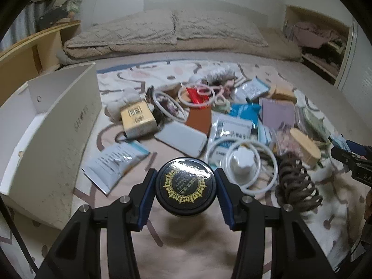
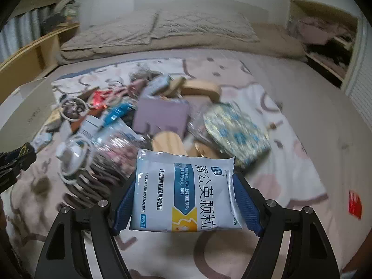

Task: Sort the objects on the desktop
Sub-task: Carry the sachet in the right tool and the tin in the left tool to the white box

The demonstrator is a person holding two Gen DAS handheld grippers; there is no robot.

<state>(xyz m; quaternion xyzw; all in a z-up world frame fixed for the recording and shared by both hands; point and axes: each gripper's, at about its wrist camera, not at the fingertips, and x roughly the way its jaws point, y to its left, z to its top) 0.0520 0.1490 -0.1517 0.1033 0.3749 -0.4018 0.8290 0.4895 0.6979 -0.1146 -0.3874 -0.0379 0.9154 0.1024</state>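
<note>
Fingers of the left gripper (image 1: 186,194) are clamped on a black round jar (image 1: 186,186), lifted over bare blanket (image 1: 197,251) at the near edge, white box (image 1: 50,139) just left. Right gripper (image 2: 183,201), angled down, pinches a white-blue sachet (image 2: 186,188) clear of the pile (image 2: 162,118), open blanket to its right.

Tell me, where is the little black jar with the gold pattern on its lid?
The black jar is low in the middle of the left wrist view, held between the left gripper's jaws, above the blanket.
</note>
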